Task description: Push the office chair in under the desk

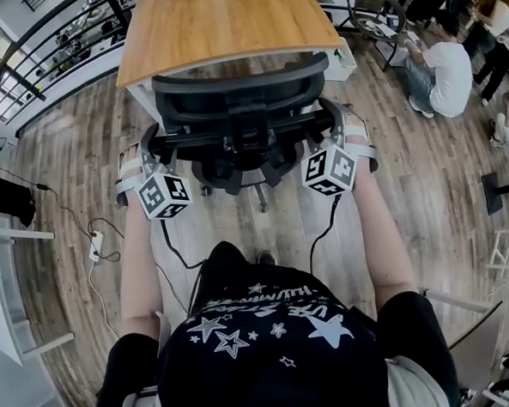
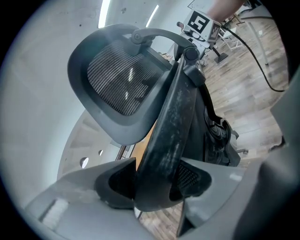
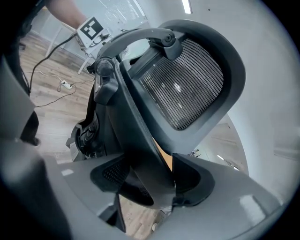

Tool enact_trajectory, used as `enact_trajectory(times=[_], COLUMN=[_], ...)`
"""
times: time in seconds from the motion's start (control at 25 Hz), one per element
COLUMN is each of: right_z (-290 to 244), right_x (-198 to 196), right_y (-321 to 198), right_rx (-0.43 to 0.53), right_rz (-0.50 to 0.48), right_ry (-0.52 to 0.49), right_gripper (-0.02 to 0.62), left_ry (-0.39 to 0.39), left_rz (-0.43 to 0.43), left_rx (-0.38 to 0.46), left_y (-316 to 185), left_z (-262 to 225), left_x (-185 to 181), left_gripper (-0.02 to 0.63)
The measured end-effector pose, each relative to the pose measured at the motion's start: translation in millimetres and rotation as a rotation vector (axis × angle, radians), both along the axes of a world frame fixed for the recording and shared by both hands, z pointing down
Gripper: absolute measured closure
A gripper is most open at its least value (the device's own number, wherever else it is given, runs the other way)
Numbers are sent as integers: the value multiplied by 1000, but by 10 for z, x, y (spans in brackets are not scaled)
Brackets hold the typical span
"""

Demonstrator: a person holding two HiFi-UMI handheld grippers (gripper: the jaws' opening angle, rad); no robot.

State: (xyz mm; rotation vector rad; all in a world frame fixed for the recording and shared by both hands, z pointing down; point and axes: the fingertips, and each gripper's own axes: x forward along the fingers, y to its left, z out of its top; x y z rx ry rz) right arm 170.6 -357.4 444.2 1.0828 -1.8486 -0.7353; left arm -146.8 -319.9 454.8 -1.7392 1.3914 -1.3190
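Note:
A black mesh office chair (image 1: 239, 111) stands in front of the wooden desk (image 1: 222, 24), its back toward me and its seat at the desk's near edge. My left gripper (image 1: 152, 149) is shut on the left edge of the chair's back frame (image 2: 166, 136); both pads press on the black bar. My right gripper (image 1: 334, 121) is shut on the right edge of the same frame (image 3: 136, 140). The headrest (image 2: 117, 84) rises above the jaws in the left gripper view, and the headrest (image 3: 187, 79) shows likewise in the right gripper view. The chair's base is partly hidden under the seat.
Several people (image 1: 448, 68) sit on the wood floor at the upper right. A power strip (image 1: 97, 245) with cables lies on the floor at the left, near a white table (image 1: 0, 286). A railing (image 1: 59, 31) runs along the upper left. A white box (image 1: 340, 62) stands beside the desk.

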Motion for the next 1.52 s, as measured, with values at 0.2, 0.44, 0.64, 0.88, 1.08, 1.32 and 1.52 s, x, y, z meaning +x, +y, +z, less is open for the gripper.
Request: enact_trajectory(times=[0.2,0.44,0.64,0.88,1.08,1.32,1.52], right_z=[53,77,44,53,27,40,7], right_x=[-66,-206,-423,-559,-749,-883,-1011], right_y=[-154,-503,-984,-1397,-1659,-1898,-2197], right_rx=[-5,-5,-18,-40,-44,-50,-68], right_rz=[1,12,10,32,38,53,62], right_ry=[11,8,13,25,27,31,35], right_gripper=[311,311,313,313,313,313,313], left_ry=[-1,-9,-3,-3,-4,-7,-6], left_rz=[-2,11,24,28,25,23,30], left_rx=[13,41,24,22,11,13,8], left_y=[-154,-516,-1009,-1450,-1725,-1988,-2312], left_z=[42,38,9,12,-5,1,-36], left_x=[-70,-204,-420,-565,-762,-905,-1036], left_gripper=[360,360,362,362,362,360,360])
